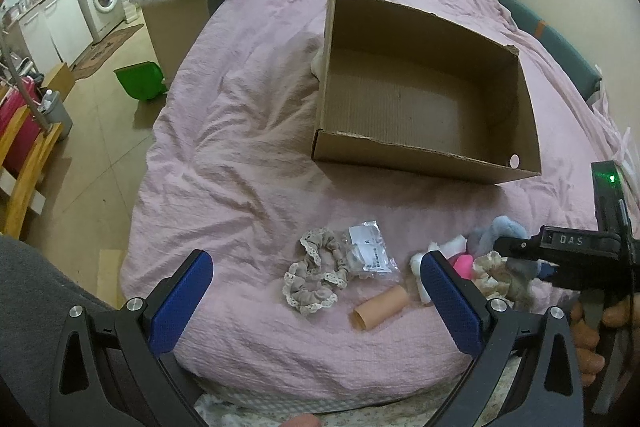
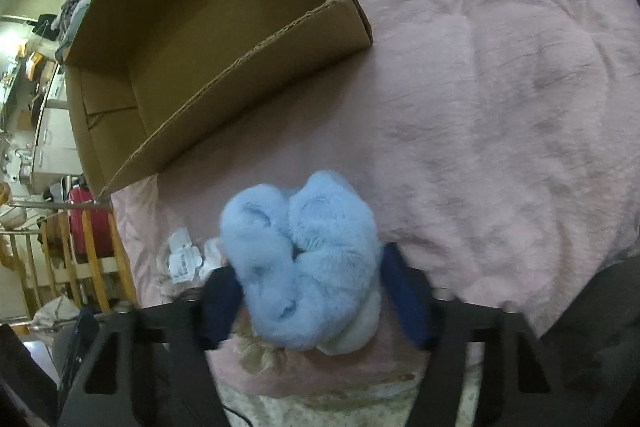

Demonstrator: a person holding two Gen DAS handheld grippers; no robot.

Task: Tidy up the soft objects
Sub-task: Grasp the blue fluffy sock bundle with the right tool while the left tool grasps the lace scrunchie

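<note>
Centrally in the right wrist view, the right gripper clamps one fluffy blue scrunchie between its blue pads. At lower frame in the left view, the left gripper stands wide, holding nothing, above one lace-edged beige scrunchie, one smooth tan tube and one crinkled plastic packet on wrinkled pink bedding. One open cardboard box sits at upper centre.

left wrist: high over the near edge of the pink-quilted bed, looking forward and down past its tool's blue pads | right wrist: low, close, tilted, just above the fluffy light-blue plush item | shared: open brown cardboard box, bed, plush item
</note>
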